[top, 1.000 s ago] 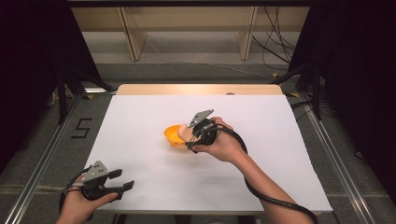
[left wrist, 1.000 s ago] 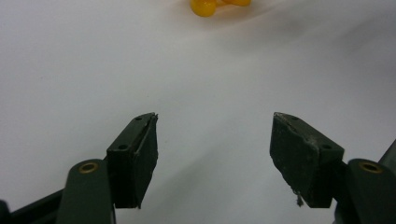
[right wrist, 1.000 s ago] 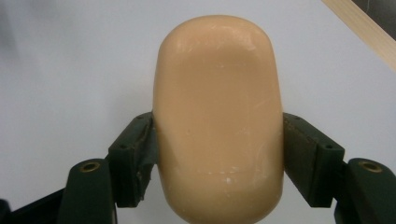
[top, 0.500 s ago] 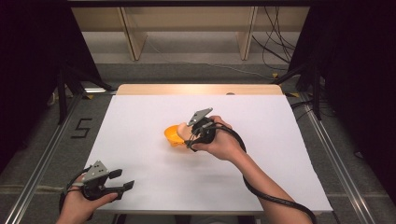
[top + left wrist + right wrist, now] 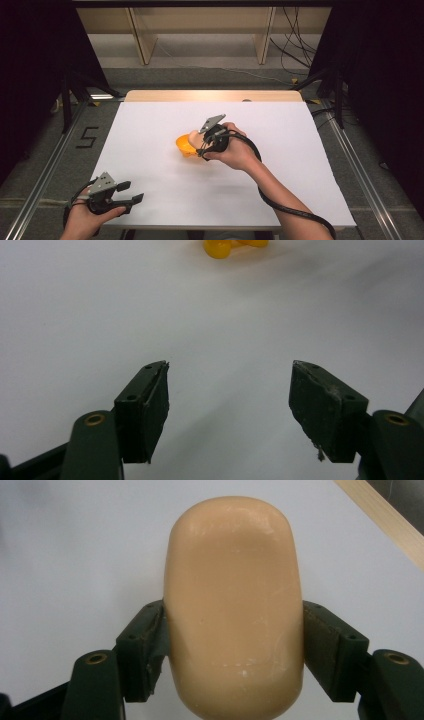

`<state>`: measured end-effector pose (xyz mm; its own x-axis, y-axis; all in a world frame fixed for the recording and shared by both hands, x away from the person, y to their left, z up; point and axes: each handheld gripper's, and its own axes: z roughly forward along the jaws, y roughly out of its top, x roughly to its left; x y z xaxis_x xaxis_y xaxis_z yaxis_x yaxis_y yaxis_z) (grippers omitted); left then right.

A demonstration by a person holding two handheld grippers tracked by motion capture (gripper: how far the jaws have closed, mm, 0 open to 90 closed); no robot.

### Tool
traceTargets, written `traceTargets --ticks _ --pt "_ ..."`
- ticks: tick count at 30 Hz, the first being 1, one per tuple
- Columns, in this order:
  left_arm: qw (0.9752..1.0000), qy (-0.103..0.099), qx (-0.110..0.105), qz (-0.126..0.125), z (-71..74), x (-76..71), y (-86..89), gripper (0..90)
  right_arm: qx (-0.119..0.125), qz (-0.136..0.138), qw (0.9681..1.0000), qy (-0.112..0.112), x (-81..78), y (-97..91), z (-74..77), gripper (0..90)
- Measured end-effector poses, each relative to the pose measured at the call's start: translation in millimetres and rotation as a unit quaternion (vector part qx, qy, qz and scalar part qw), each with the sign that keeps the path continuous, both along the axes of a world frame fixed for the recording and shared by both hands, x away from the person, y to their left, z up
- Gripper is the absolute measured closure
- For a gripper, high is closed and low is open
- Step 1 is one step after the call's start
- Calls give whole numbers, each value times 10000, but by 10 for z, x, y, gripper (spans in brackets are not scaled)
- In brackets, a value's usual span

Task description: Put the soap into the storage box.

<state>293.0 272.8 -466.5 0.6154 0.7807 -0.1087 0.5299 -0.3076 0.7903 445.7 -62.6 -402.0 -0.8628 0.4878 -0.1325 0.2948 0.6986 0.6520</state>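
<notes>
A smooth peach-coloured oblong block [image 5: 233,605] sits between the two jaws of my right gripper [image 5: 233,630], which is shut on its sides. From the high view, that right gripper [image 5: 200,145] is at the middle of the white table, and the peach block [image 5: 195,138] pokes out to its left. An orange-yellow object [image 5: 183,145] lies against it on the table. My left gripper [image 5: 134,192] hovers near the front left edge, open with nothing in it. The left gripper [image 5: 229,390] looks across bare white surface toward the yellow object [image 5: 220,247] far ahead.
The white table sheet [image 5: 280,140] has a wooden strip [image 5: 215,95] along its far edge. Metal rails run down both sides of the table. A black cable [image 5: 290,210] trails from the right gripper along the forearm. Shelf legs and cables stand on the floor beyond.
</notes>
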Motion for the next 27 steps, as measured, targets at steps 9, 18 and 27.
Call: traceTargets --ticks 9,18,27 --pt "10000 24 -21 -21 -2 4 0 321 1 -111 9999 75 35 16 11 332" --pt "10000 22 -22 -23 -3 5 0 321 1 -37 10000 -10 86 34 -9 332" --pt "10000 31 -19 -41 -3 8 2 321 7 -190 9998 62 127 48 -1 332"
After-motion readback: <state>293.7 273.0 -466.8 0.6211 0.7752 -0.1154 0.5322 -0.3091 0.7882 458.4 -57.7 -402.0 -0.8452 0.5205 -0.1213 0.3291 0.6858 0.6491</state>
